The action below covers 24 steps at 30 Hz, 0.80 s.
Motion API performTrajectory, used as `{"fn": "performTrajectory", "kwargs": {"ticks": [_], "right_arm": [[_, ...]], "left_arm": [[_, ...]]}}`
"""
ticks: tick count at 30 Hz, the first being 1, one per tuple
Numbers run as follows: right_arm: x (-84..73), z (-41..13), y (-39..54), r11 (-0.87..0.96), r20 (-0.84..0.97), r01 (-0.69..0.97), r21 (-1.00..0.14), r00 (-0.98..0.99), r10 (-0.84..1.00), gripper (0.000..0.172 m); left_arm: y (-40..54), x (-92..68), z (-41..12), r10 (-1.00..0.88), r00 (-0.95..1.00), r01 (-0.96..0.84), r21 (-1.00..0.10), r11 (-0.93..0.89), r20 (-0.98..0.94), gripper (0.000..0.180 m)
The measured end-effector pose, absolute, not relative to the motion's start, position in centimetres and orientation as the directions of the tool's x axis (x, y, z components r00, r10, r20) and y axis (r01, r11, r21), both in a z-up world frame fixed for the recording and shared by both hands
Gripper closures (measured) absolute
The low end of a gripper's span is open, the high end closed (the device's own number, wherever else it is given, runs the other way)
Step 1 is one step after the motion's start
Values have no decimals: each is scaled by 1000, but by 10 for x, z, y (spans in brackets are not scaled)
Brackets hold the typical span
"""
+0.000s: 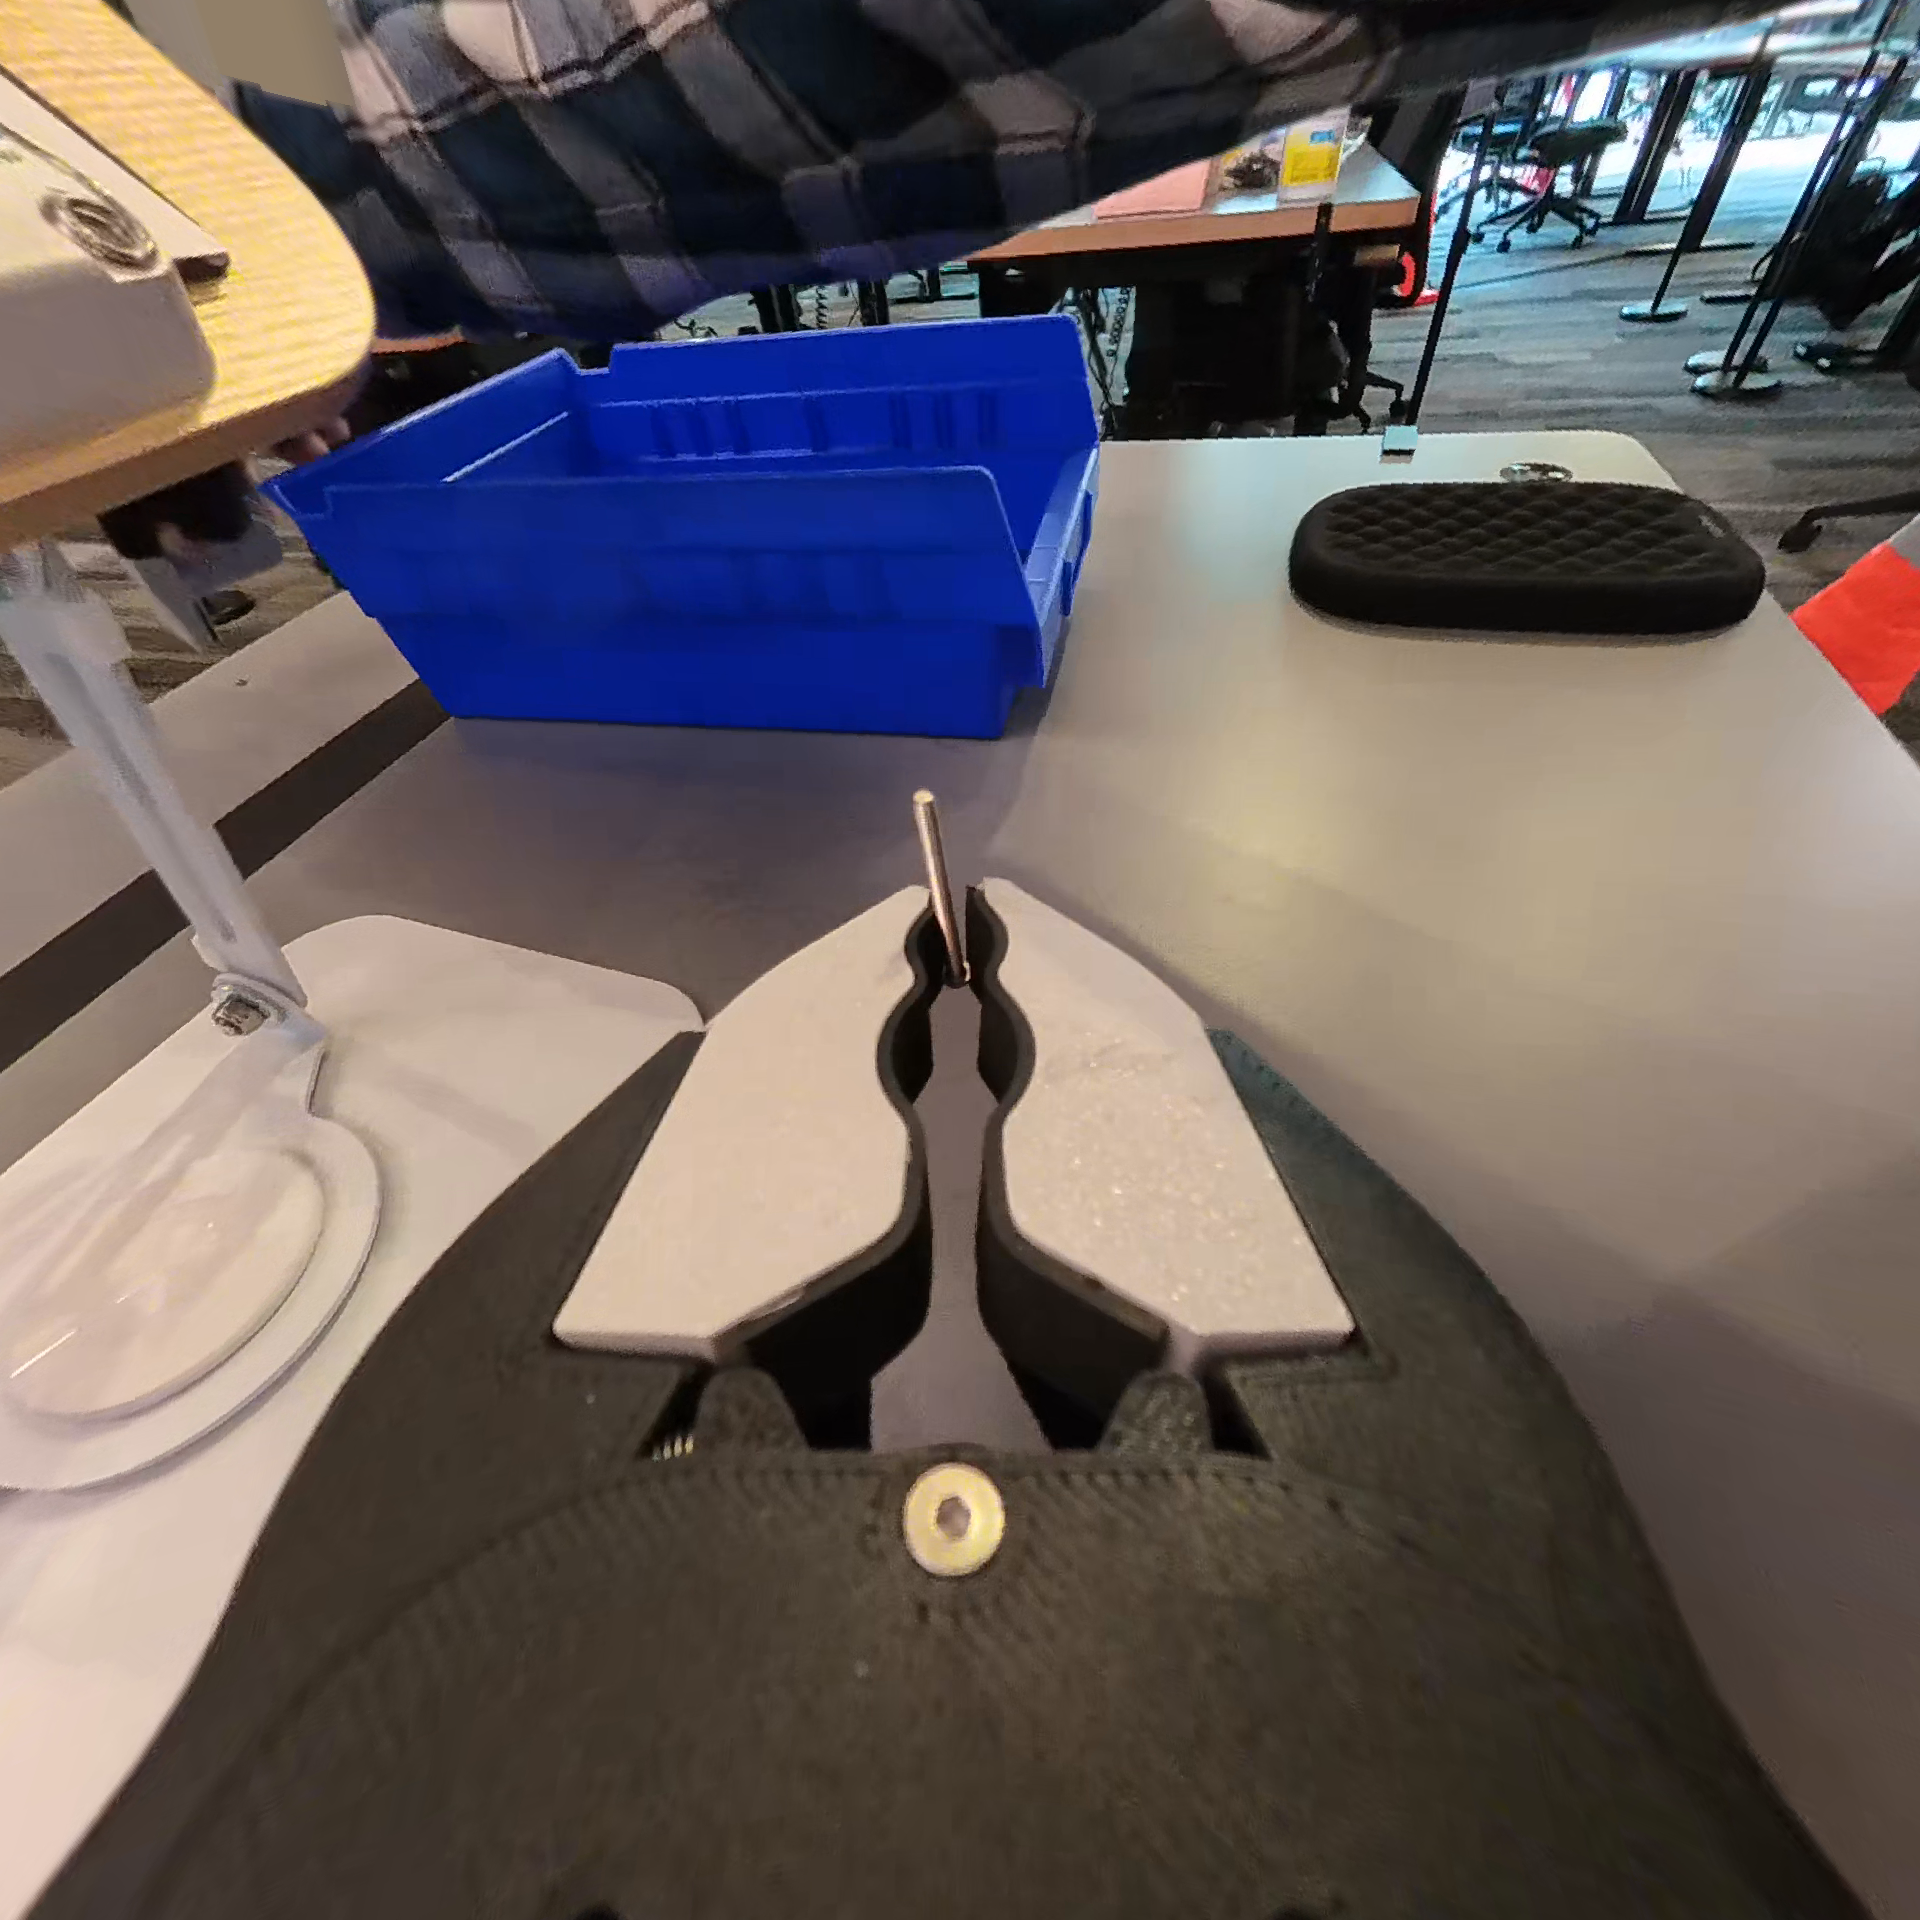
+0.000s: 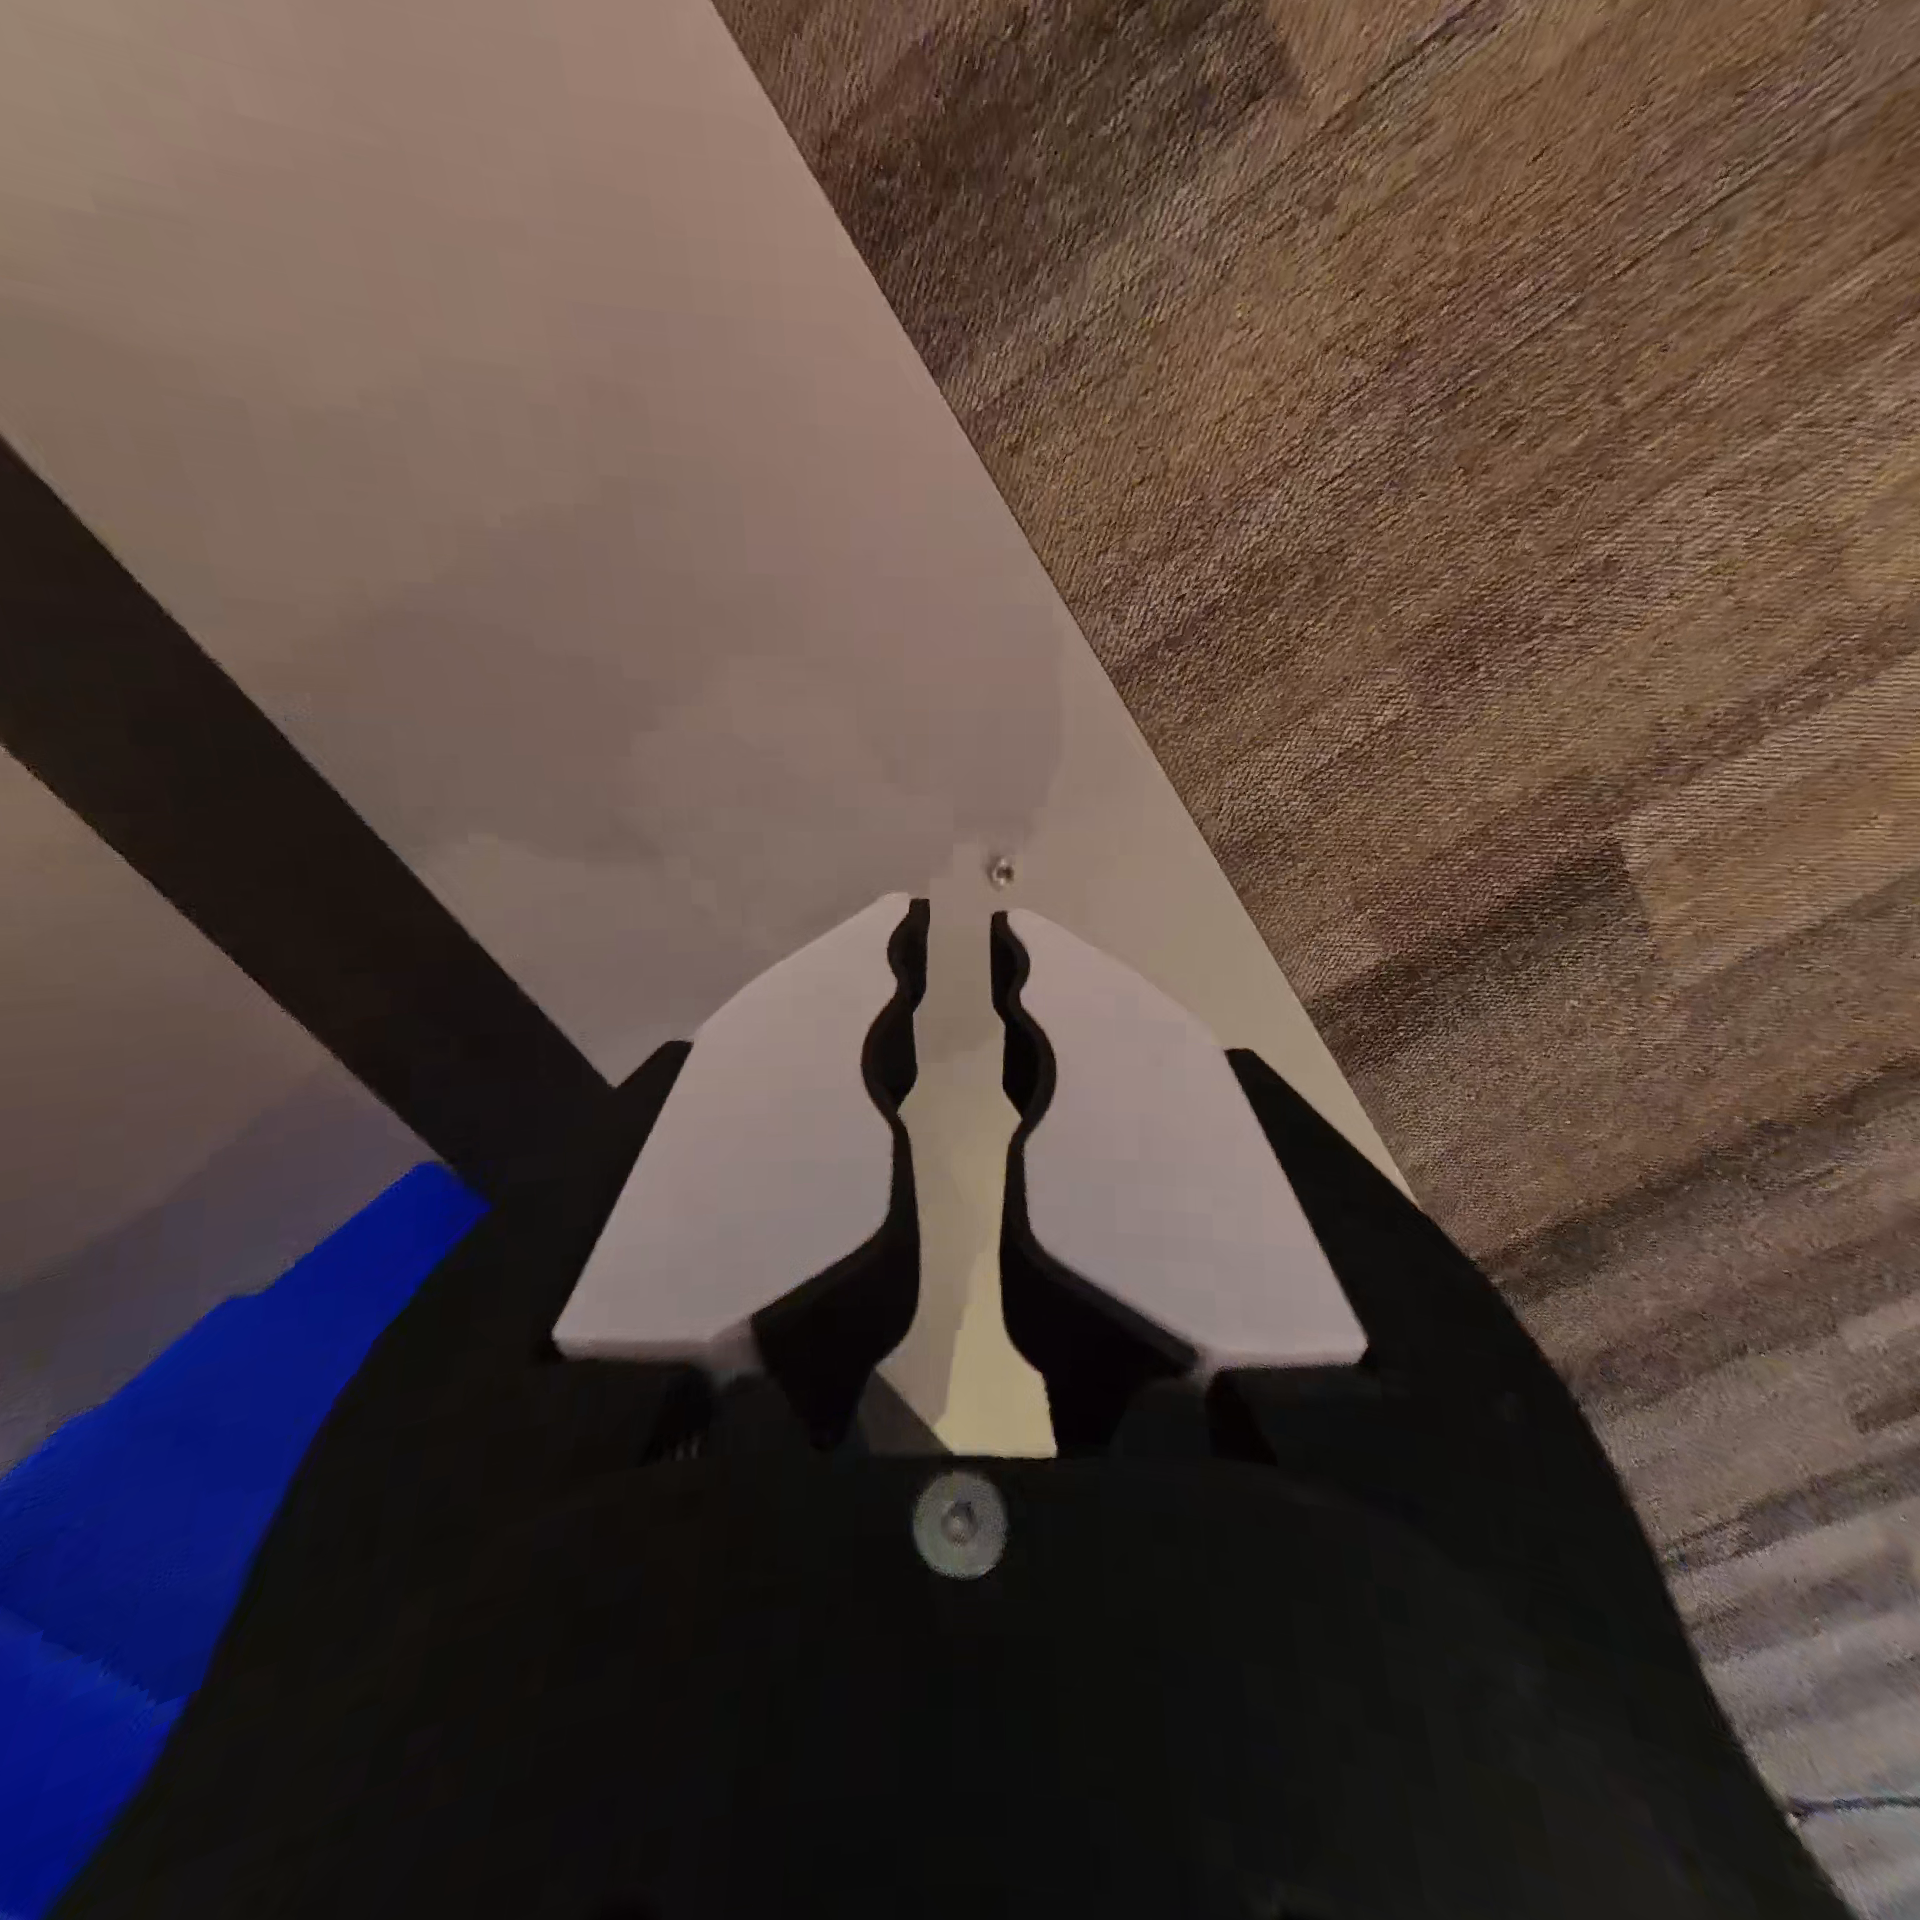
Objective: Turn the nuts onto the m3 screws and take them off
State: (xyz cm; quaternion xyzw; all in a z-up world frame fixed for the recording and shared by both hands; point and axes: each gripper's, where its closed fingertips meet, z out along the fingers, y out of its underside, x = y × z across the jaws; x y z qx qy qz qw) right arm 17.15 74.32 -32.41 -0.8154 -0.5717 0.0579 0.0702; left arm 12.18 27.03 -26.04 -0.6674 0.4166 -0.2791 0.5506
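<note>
Between the left claw's (image 1: 951,914) tips a thin metal pin (image 1: 938,883) is sitting clamped above the desk (image 1: 1351,831), leaning, so it may be slipping; the right claw (image 2: 954,914) is hovering parted and bare beside a small nut (image 2: 1001,871).

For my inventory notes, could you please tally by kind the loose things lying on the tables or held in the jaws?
Thin metal rod, pinched in the left gripper jaws: 1
Blue plastic bin: 1
Black padded rest: 1
Small metal nut, just beyond the open right gripper: 1
Total: 4
</note>
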Motion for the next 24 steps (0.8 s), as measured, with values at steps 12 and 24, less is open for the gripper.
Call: {"fn": "performTrajectory", "kwargs": {"ticks": [12, 24], "right_arm": [[174, -344, 752, -402, -33, 914, -56, 401, 916, 157], [173, -344, 746, -408, -60, 908, -93, 404, 913, 165]], "left_arm": [[271, 122, -261, -873, 485, -234, -969, -78, -47, 177], [269, 124, -263, -881, 470, -252, -965, -72, -57, 177]]}}
